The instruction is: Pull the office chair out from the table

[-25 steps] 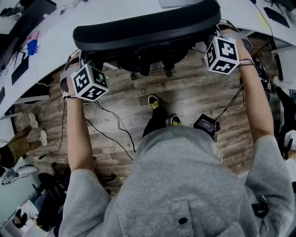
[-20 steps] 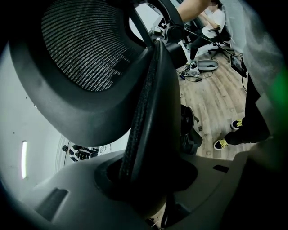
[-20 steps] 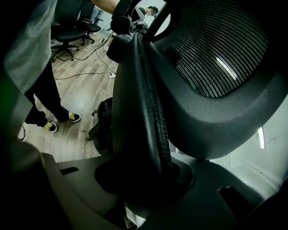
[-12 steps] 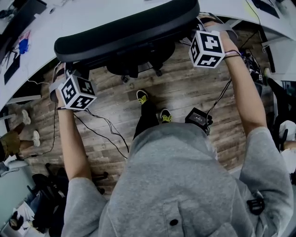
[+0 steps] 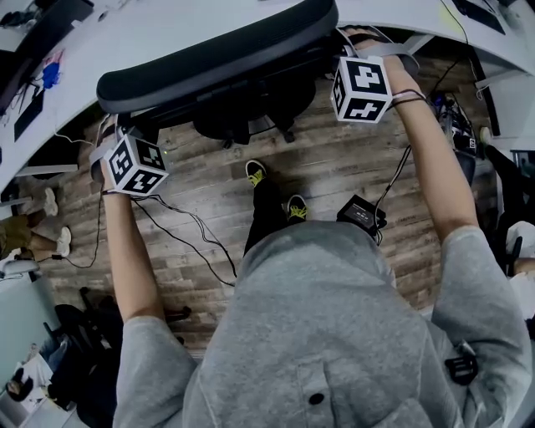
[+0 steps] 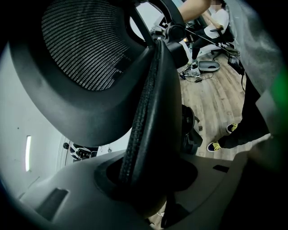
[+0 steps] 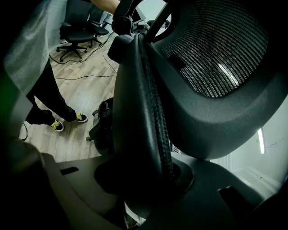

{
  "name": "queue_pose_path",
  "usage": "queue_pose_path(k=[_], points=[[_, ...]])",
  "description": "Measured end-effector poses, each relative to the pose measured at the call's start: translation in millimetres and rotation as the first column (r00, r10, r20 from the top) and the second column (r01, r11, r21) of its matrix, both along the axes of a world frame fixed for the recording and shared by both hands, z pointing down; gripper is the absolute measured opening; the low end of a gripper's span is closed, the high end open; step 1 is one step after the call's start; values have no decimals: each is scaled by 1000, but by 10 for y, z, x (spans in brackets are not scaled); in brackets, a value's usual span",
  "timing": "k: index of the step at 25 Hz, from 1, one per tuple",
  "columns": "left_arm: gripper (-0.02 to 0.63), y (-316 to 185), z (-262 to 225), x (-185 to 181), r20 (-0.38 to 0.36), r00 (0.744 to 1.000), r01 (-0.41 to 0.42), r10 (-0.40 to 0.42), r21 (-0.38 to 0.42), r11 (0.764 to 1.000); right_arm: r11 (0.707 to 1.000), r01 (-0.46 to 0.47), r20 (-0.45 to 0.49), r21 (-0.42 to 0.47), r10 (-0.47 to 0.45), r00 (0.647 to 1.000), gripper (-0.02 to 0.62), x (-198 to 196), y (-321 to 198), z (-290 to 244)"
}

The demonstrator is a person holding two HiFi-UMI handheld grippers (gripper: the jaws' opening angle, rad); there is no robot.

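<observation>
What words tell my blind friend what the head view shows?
A person in a grey hoodie grips the backrest of a black office chair with the left gripper and right gripper, one at each end. The chair stands at a white table.

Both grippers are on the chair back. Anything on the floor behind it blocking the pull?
No fixed obstacle shows. Behind the office chair, toward the person, are the person's shoes, loose cables on the wood floor and a small black box; the cables could snag it.
</observation>
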State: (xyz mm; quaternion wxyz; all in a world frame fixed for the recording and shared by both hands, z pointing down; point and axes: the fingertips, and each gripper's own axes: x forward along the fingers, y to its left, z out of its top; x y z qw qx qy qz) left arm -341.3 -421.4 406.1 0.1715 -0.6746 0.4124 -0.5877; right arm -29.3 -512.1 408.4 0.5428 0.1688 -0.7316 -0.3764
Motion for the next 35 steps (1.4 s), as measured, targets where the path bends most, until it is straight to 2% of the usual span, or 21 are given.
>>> queue_pose_path(k=[20, 35], points=[[172, 1023, -43, 234, -7, 1000, 30, -30, 26, 999, 1000, 25, 6, 14, -25, 1000, 138, 197, 944, -40], [173, 1168, -43, 244, -10, 1000, 11, -11, 4, 1000, 1000, 9, -3, -6, -9, 1000, 138, 226, 1131, -31]])
